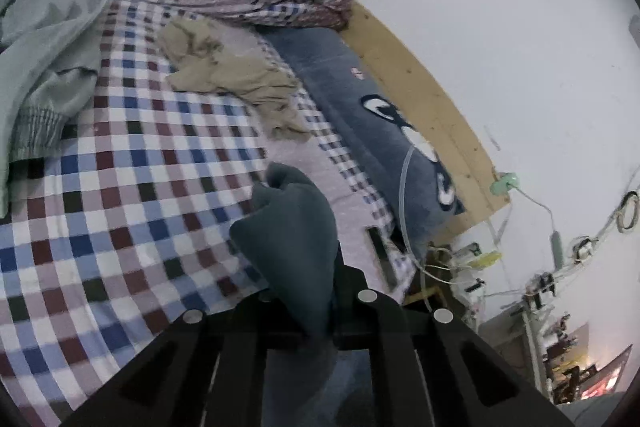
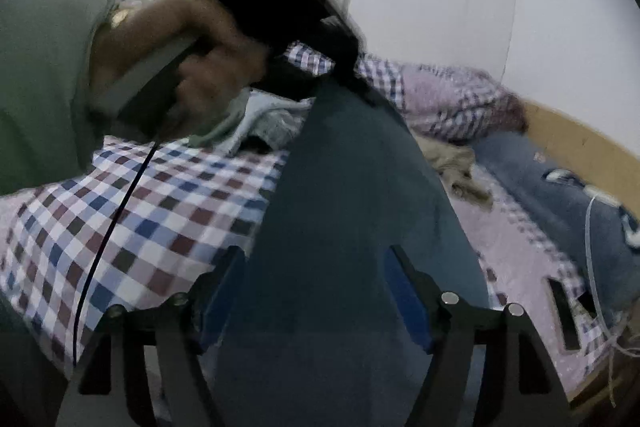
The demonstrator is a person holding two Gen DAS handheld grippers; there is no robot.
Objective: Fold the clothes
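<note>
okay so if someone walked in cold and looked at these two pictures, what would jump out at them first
Most striking is the dark teal garment, hanging over the checked bedspread: the left gripper is shut on a bunched corner, and it drapes between the right gripper's open fingers. Next, a crumpled beige garment lies near the bed's far side, beside a grey-blue blanket along the wooden bed frame.

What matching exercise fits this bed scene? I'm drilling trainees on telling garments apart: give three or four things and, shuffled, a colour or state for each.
Things:
1. garment clamped in the left gripper
2. crumpled garment by the pillow
3. garment with a ribbed cuff
4. right gripper

Colour or state:
A. pale green
B. open, cloth hanging between its fingers
C. dark teal
D. beige

Pairs: 1-C, 2-D, 3-A, 4-B
</note>
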